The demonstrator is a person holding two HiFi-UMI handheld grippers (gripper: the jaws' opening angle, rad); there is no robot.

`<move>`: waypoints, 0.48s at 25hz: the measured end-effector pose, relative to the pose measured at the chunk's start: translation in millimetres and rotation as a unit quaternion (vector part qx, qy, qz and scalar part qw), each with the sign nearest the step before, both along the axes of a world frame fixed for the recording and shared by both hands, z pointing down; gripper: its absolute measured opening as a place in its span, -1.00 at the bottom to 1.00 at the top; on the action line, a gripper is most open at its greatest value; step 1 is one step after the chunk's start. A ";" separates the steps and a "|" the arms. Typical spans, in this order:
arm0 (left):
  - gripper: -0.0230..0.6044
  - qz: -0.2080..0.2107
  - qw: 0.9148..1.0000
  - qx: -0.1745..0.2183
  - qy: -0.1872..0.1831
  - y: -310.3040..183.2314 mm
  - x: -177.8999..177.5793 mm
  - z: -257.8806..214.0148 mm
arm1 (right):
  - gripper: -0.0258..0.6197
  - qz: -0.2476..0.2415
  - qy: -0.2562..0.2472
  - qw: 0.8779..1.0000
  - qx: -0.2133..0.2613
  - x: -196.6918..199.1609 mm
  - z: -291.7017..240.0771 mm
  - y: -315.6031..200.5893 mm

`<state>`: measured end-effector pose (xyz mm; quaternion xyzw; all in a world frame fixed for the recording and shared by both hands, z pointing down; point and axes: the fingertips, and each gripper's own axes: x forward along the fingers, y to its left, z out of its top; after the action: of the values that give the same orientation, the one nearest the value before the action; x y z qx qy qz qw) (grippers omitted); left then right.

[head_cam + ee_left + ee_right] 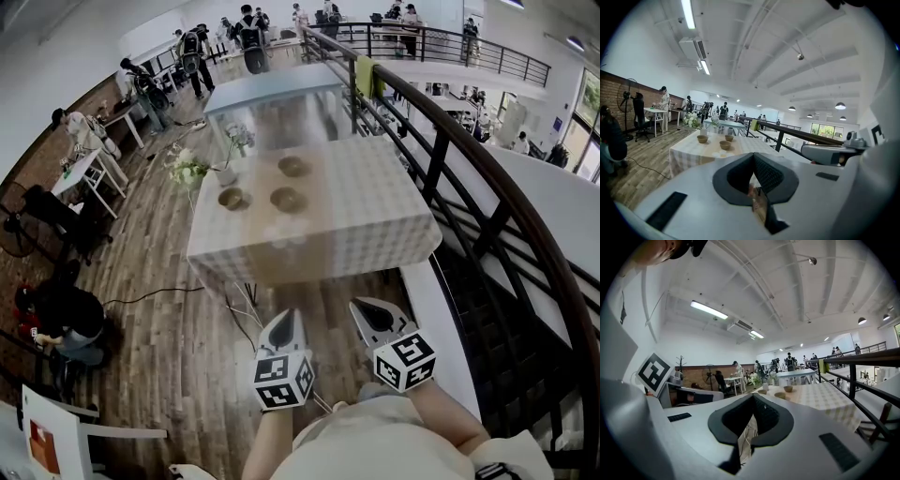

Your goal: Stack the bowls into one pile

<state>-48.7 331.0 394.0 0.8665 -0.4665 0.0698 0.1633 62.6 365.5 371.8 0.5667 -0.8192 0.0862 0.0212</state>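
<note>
Three brown bowls stand apart on the checked tablecloth of a table (pixel 375 234): one at the left (pixel 232 198), one in the middle (pixel 287 199), one farther back (pixel 292 166). In the left gripper view they appear small and far off, as the left bowl (pixel 702 138), the back bowl (pixel 729 138) and the middle bowl (pixel 725 145). My left gripper (pixel 283 317) and right gripper (pixel 367 305) hang side by side over the wooden floor, well short of the table. The left gripper (pixel 753 161) and the right gripper (pixel 753 399) are both shut, with nothing between their jaws.
A vase of white flowers (pixel 225 173) stands at the table's back left corner. A black railing (pixel 469 169) and stairs run along the right. Behind is a blue table (pixel 272 94); people stand at the far end. A person (pixel 61 319) crouches at the left, near a floor cable (pixel 150 298).
</note>
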 end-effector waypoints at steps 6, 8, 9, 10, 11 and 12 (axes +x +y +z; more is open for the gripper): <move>-0.92 -0.004 1.000 -0.003 -0.005 -4.9 -4.7 4.4 | -0.92 -0.009 0.002 1.000 -0.008 -7.1 5.4 -4.3; -0.92 -0.006 1.000 -0.006 -0.006 -9.3 -5.8 7.1 | -0.92 -0.011 -0.001 1.000 -0.008 -7.4 6.3 -9.8; -0.92 -0.008 1.000 -0.007 -0.006 -12.7 -6.3 8.9 | -0.92 -0.012 -0.003 1.000 -0.008 -7.1 7.0 -13.8; -0.92 -0.010 1.000 -0.009 -0.006 -16.7 -6.5 11.3 | -0.92 -0.014 -0.004 1.000 -0.007 -6.6 8.2 -18.6; -0.92 -0.012 1.000 -0.011 -0.006 -21.4 -6.3 14.1 | -0.92 -0.016 -0.005 1.000 -0.007 -5.8 9.9 -24.0; -0.92 -0.014 1.000 -0.013 -0.007 -26.8 -5.8 17.1 | -0.92 -0.018 -0.006 1.000 -0.007 -4.7 12.0 -30.1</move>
<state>-54.5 304.2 411.1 0.8574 -0.4786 0.0793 0.1720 57.8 335.4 383.7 0.5515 -0.8285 0.0949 0.0213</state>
